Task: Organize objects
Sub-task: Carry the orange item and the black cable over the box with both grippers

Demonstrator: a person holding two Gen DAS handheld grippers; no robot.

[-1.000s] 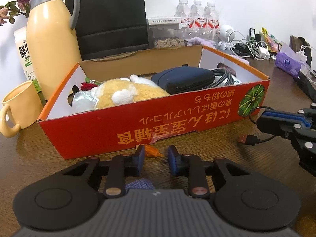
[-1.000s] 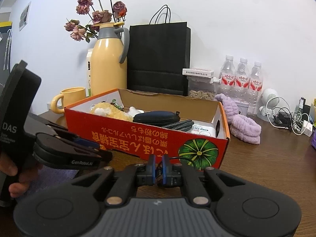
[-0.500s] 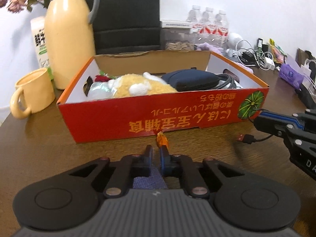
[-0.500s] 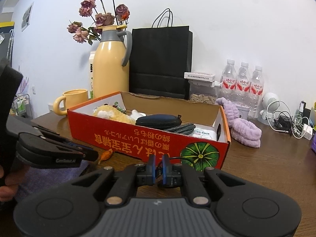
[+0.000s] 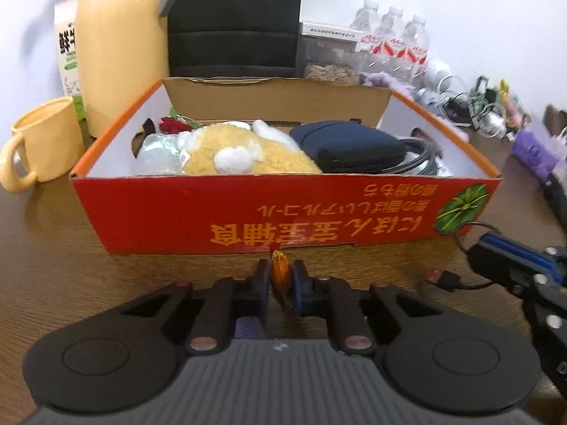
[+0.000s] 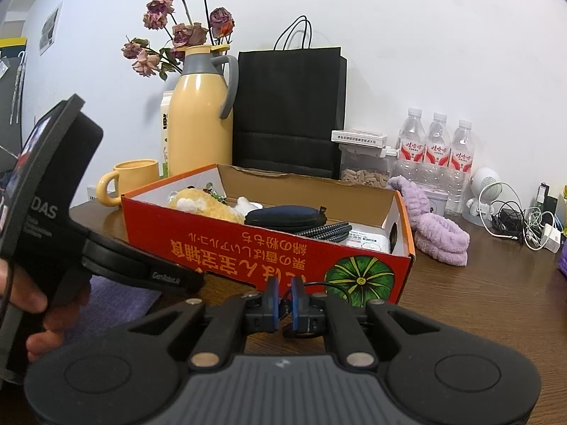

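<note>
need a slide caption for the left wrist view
Left gripper shut on a small orange object before the red box.

Box [image 5: 283, 212] sits mid tabletop [image 5: 53, 248], w/ plush toy [image 5: 244, 156] inside at left-centre, pouch [image 5: 347, 141] right of it, coiled cable [image 5: 421, 163] at the right end. Mug [image 5: 42, 145] on the tabletop left of the box; flask [image 5: 120, 46] behind the mug, carton [image 5: 67, 49] left of the flask. Bag [image 6: 290, 113] behind the box, bottles [image 6: 439, 145] right of the bag near the wall. Left tool [image 5: 280, 276] just before the box's front wall, small item [image 5: 280, 272] betw. its fingers. Right tool [image 6: 283, 301] before the box's right front corner.
</note>
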